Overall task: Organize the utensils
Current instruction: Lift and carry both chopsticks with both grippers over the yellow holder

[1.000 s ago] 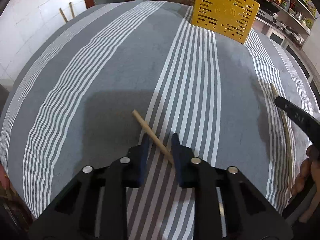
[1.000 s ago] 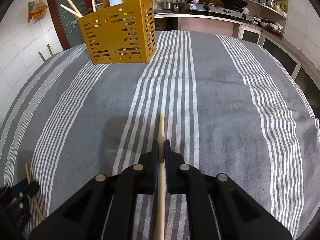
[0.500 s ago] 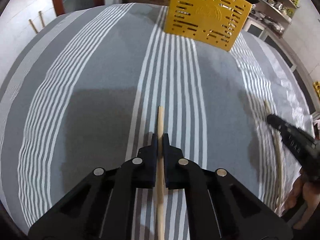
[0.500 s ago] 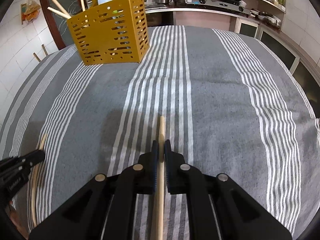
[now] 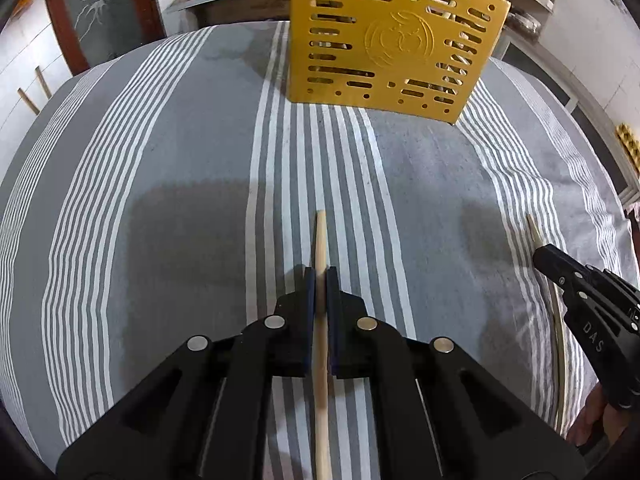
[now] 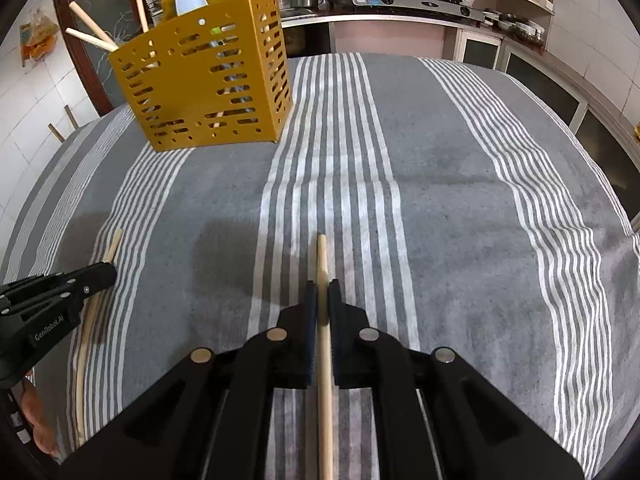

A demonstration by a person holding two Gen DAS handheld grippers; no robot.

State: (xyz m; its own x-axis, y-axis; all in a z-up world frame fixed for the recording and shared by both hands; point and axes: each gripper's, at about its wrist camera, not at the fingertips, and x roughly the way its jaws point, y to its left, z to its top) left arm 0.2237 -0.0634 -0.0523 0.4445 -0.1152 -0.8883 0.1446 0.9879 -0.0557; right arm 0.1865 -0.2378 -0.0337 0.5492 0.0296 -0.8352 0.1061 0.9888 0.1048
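1. The left gripper (image 5: 320,276) has its jaws clamped on a wooden chopstick (image 5: 320,248), whose tip points to 12 o'clock.
2. The right gripper (image 6: 323,290) pinches a second chopstick (image 6: 321,260) the same way.
3. The yellow utensil basket (image 5: 394,44) stands on the striped tablecloth (image 5: 180,184) at 12 o'clock in the left view and at 11 o'clock in the right.
4. Only the right view shows chopsticks standing in the basket, and a stove (image 6: 420,0) behind.
5. Both grippers are held low and level, side by side.
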